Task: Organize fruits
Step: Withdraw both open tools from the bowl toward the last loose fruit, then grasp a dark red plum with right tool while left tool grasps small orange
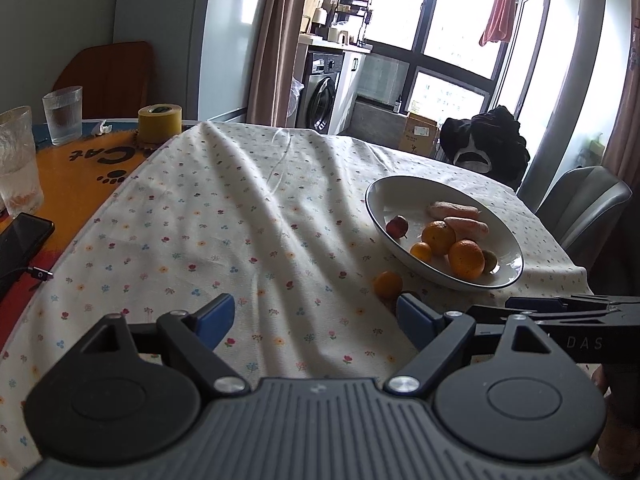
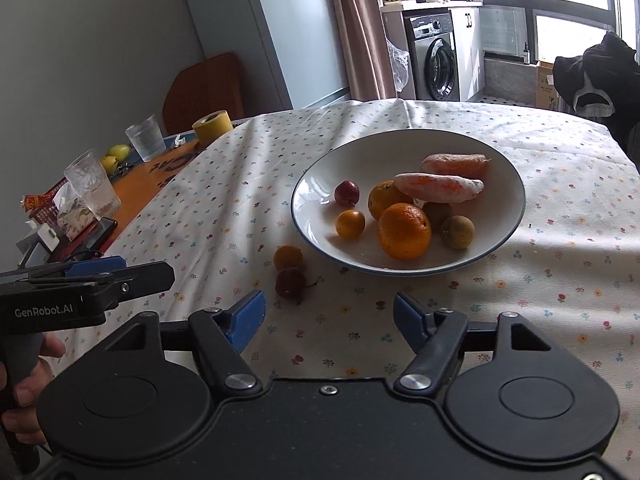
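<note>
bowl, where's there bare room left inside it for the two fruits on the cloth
Inside the bowl, the left and far-left floor is bare, bordered by the small red fruit and the rim. The middle and right are crowded with oranges, wrapped carrots and brown fruits. The loose orange fruit and dark red fruit lie just outside the near-left rim.

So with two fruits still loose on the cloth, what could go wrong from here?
The small orange and dark red fruit touch, so gripping one may roll the other. The tablecloth is wrinkled and could bunch under the open right gripper. The bowl is crowded, so a dropped fruit might bounce out.
</note>
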Action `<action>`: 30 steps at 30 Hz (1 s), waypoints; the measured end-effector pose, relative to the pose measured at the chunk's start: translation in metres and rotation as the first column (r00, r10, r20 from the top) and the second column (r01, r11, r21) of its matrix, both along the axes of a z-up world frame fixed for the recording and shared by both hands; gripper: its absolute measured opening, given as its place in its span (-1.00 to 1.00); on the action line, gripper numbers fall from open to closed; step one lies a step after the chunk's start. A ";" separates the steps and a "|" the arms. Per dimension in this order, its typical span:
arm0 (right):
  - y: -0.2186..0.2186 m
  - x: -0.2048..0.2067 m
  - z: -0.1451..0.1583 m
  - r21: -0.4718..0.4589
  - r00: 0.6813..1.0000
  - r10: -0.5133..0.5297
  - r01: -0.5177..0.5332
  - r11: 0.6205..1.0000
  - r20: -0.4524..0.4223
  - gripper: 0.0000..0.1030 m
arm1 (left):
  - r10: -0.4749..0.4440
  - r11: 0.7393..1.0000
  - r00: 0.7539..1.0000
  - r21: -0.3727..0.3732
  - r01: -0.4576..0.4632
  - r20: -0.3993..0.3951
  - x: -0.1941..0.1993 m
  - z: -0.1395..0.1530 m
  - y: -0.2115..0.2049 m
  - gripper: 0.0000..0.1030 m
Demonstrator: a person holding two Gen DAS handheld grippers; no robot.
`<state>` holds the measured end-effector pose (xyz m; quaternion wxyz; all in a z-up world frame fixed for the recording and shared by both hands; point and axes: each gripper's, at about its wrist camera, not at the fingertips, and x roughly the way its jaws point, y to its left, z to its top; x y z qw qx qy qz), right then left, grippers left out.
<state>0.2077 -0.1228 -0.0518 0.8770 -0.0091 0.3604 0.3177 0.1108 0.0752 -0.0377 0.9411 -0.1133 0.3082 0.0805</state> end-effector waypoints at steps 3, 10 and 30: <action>0.005 0.002 -0.002 -0.003 1.000 0.009 -0.009 1.000 -0.011 0.23 | 0.000 1.000 1.000 -0.005 0.000 -0.001 0.000 -0.003 0.003 0.65; 0.019 0.004 -0.008 -0.011 0.998 0.051 -0.052 0.999 -0.034 0.09 | -0.003 0.999 1.000 -0.042 0.003 -0.007 0.004 -0.010 0.010 0.40; 0.050 0.022 -0.022 -0.015 0.993 0.080 -0.081 0.997 -0.082 -0.26 | 0.013 0.998 1.000 -0.056 -0.013 -0.008 0.008 -0.016 0.028 0.30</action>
